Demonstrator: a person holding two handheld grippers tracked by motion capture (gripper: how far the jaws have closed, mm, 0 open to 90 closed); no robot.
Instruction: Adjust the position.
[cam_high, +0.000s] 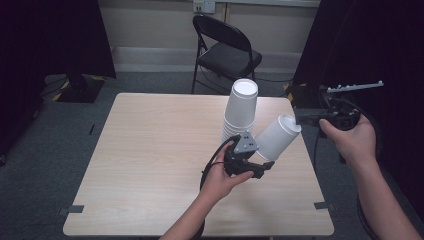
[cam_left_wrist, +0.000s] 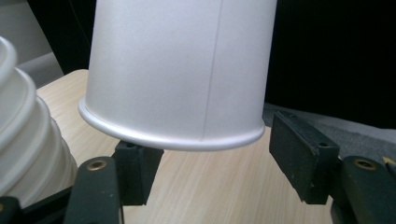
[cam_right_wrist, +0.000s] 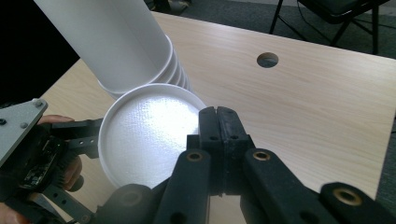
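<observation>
High view looks down on the table (cam_high: 150, 165) from above. Both gripper views sit v. close, sharing the single cup (cam_left_wrist: 180, 70) & cup stack (cam_right_wrist: 116, 42).

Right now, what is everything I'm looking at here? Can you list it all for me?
Stack of paper cups: one stack, white, upside down, far middle of table.
Single paper cup: one, white, tilted, between the left gripper's jaws beside the stack.
Table: one, light wood, centre.
Hole: one, round, in the tabletop.
Folding chair: one, black, behind the table.
Curtains: black, both sides.
Floor: grey carpet.
Left gripper: one, black, jaws at the cup's rim.
Right gripper: one, black, jaws shut, tips at the cup's base.
</observation>
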